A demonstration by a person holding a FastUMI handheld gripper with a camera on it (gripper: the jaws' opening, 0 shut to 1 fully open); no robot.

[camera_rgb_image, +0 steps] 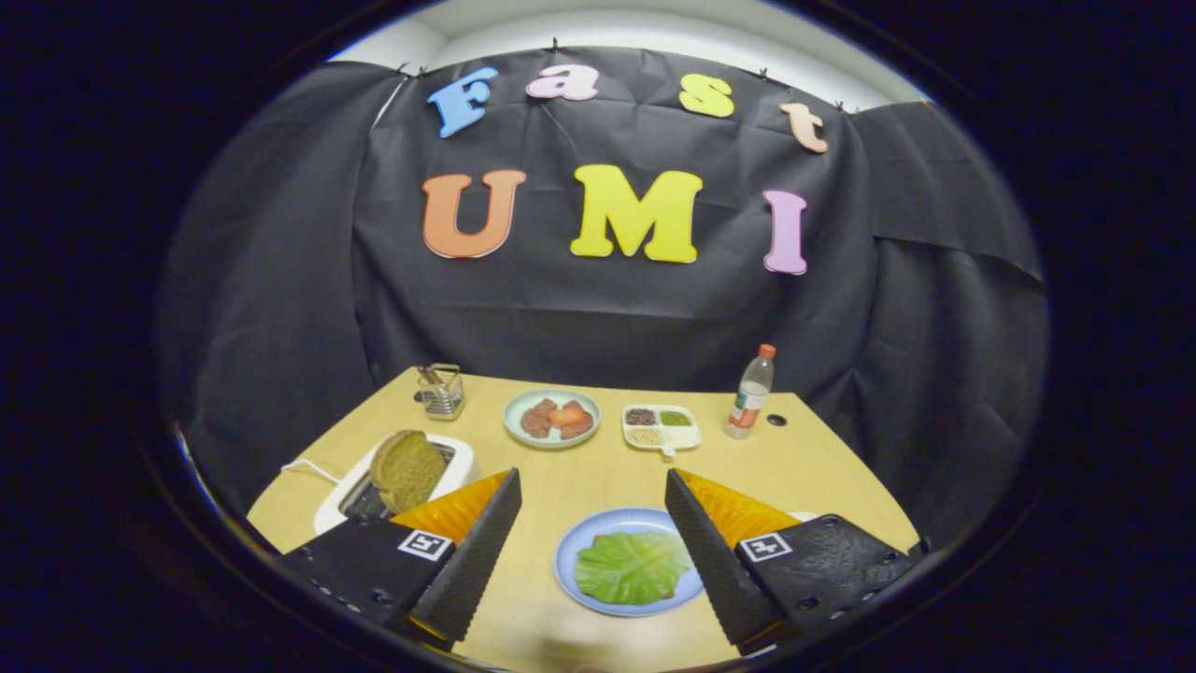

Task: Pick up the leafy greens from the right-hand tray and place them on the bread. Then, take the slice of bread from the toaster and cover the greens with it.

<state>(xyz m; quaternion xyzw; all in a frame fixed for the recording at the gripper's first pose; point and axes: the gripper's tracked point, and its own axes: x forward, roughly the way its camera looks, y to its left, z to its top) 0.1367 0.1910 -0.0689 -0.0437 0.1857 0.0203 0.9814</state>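
A green leaf [633, 565] lies flat on a blue plate [579, 542] between my two fingers, close to the fingertips. My gripper [589, 491] is open and holds nothing, hovering above the wooden table [579, 477]. To the left, beyond my left finger [472, 551], a white toaster [458, 467] holds a brown bread slice [406, 467] standing up out of its slot. Whether bread lies under the leaf I cannot tell.
Farther back stand a pale plate with meat pieces [553, 418], a white divided dish of seasonings [662, 426], a clear bottle with an orange cap [750, 391] and a small glass holder [441, 390]. A white cord [304, 467] runs left from the toaster.
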